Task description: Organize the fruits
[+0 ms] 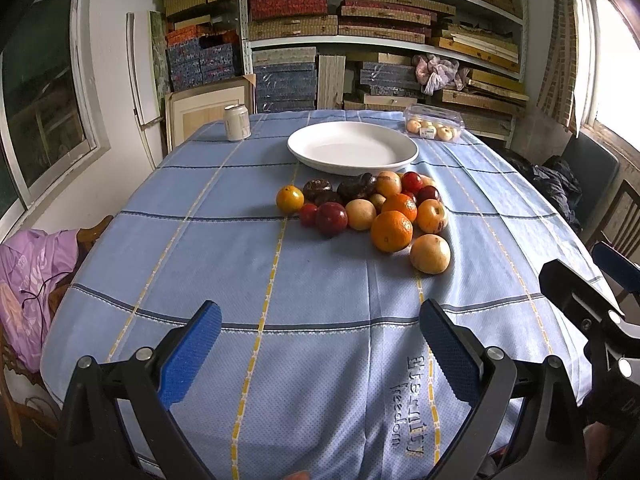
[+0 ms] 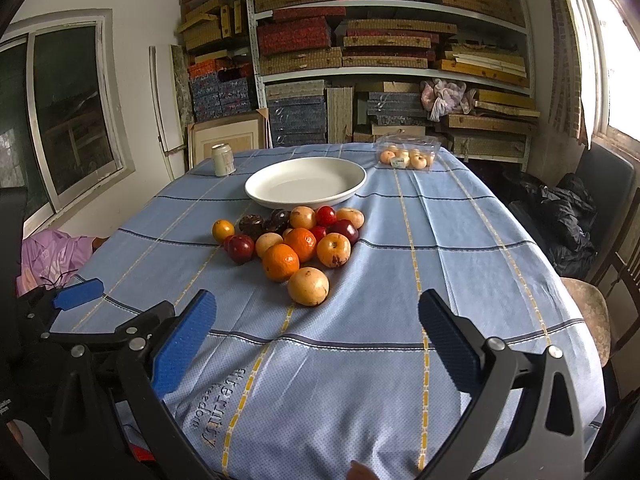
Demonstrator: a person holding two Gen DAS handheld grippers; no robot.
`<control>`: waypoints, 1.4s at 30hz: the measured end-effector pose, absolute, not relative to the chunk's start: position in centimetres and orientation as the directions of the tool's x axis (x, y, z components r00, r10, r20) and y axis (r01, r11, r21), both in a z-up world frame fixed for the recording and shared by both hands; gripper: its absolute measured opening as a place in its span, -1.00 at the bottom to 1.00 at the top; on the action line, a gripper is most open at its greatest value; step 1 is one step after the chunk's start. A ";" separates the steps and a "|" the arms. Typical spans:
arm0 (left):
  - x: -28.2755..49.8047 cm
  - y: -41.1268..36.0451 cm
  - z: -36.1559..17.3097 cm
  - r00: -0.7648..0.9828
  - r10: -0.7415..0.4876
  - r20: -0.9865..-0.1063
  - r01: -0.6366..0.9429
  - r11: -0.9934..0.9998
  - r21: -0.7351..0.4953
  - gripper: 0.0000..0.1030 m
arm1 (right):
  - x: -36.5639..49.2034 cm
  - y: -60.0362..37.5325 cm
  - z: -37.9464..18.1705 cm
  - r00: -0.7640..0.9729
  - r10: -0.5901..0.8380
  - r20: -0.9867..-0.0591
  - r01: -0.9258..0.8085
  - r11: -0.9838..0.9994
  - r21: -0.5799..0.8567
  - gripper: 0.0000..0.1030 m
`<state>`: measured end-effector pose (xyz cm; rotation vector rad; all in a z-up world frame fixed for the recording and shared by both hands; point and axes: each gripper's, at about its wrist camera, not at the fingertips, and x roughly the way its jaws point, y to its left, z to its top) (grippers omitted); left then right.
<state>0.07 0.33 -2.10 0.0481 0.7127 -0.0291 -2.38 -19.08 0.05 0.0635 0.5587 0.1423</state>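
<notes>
- White plate (image 1: 352,148): I am seeing it sitting bare at the far middle of the blue tablecloth (image 1: 224,264).
- Clear plastic box (image 1: 434,122): sitting far right, holding small pale fruits.
- Can (image 1: 237,121): standing far left.
- Fruit pile (image 1: 372,208): lying loose just nearer than the plate; oranges, red and yellow fruits touching.
- Left gripper (image 1: 320,334): I am holding it wide open, gripping nothing, well nearer than the pile.
- Right gripper (image 2: 318,326): likewise spread wide, holding nothing, near a yellow fruit (image 2: 308,286).

fruit pile (image 1: 372,212), white plate (image 1: 352,148), blue tablecloth (image 1: 224,264)
</notes>
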 end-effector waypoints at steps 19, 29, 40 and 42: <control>1.3 0.5 -2.8 0.725 -0.014 -0.689 0.046 0.999 0.029 0.93 | -0.7 -19.5 -1.4 0.816 0.166 -0.553 -0.112 0.985 0.131 0.92; 2.1 0.7 -3.2 0.731 -0.016 -0.683 0.045 0.999 0.025 0.93 | 1.5 -20.3 -3.0 0.753 0.225 -0.618 -0.134 0.972 0.192 0.92; 4.7 1.0 -4.5 0.677 -0.144 -0.722 0.158 0.986 -0.049 0.93 | 4.1 -20.2 -4.7 0.722 0.243 -0.647 -0.146 0.969 0.201 0.92; 5.7 1.6 -5.2 0.639 -0.180 -0.748 0.161 0.982 -0.098 0.93 | 5.0 -20.1 -4.9 0.710 0.234 -0.665 -0.148 0.972 0.184 0.92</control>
